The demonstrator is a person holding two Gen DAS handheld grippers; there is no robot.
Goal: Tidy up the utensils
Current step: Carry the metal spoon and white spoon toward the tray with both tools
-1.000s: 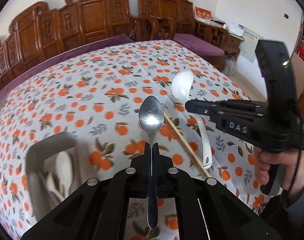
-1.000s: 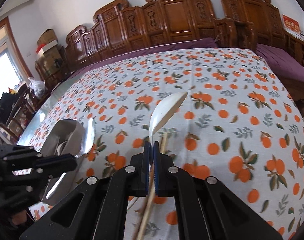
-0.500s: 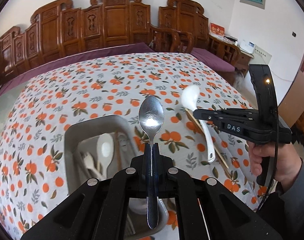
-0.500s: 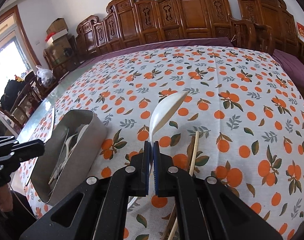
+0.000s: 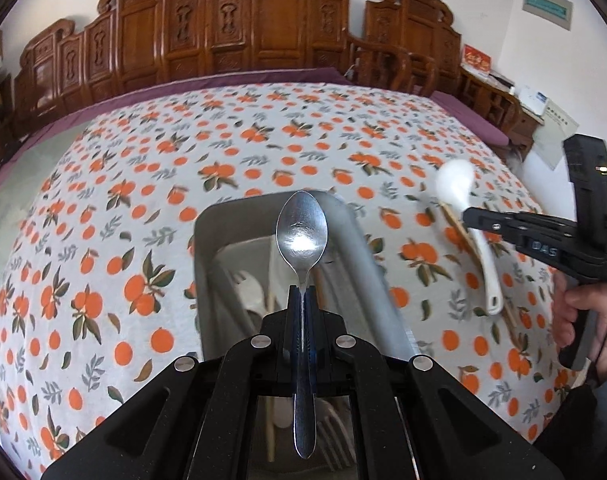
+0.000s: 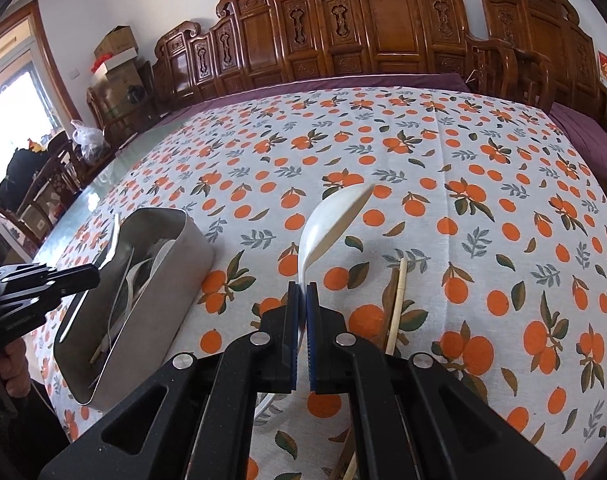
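My left gripper (image 5: pixel 302 292) is shut on a metal spoon (image 5: pixel 301 236) and holds it above the grey metal tray (image 5: pixel 359 248), bowl forward. The tray holds white spoons (image 5: pixel 249 288) and chopsticks. My right gripper (image 6: pixel 302 288) is shut on a white ceramic spoon (image 6: pixel 331 220), held above the tablecloth to the right of the tray (image 6: pixel 175 276). That spoon (image 5: pixel 457 184) and the right gripper (image 5: pixel 475 216) also show in the left wrist view. Wooden chopsticks (image 6: pixel 397 304) lie on the cloth beside the right gripper. The left gripper (image 6: pixel 91 276) shows over the tray's near end.
The table carries an orange-print cloth (image 5: pixel 263 140). Carved wooden chairs (image 6: pixel 383 28) line its far side, with a purple bench cushion (image 6: pixel 575 136) at the right. Boxes and bags (image 6: pixel 111 60) stand at the far left.
My left gripper has moved with the metal spoon from beside the tray to above it. My right gripper has kept hold of the white spoon and lifted slightly off the chopsticks.
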